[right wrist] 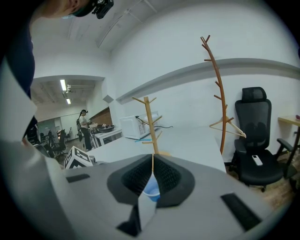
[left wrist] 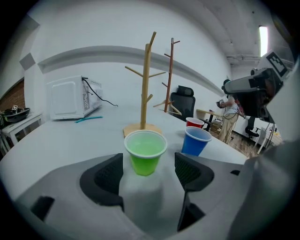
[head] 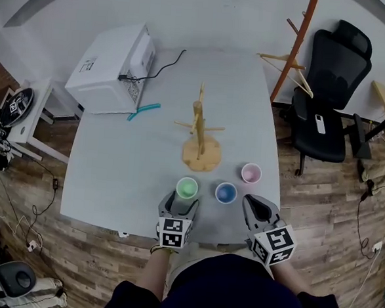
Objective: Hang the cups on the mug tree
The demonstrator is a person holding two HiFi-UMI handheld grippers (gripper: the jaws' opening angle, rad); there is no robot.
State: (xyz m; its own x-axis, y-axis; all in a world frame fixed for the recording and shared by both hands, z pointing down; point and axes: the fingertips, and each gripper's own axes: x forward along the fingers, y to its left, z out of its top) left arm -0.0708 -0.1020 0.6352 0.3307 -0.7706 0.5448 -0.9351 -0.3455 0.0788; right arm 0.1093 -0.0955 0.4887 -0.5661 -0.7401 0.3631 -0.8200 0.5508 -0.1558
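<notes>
Approach to the first cup. Standing upright and mouth-up in a loose row near the front edge of the grey table (head: pixel 112 171): a green plastic cup (head: pixel 187 188), a blue plastic cup (head: pixel 226 192) and a red plastic cup with a pink inside (head: pixel 251 173), each apart from the others and none yet on the pale wooden mug tree (head: pixel 199 127), set just behind them with every peg bare. Spread wide on either side of the green cup, pads clear of its wall: the left tongs (head: pixel 179 203) (held that open, most likely, to pass the flared rim before closing on the narrower body). Pressed closed on nothing, back at the table's edge near the blue cup: the right tongs (head: pixel 253 202), probably parked there to keep out of the way. No handles visible on any cup, so likely to be tipped mouth-first over a peg; hence a grip low on the body, leaving the rim free.
</notes>
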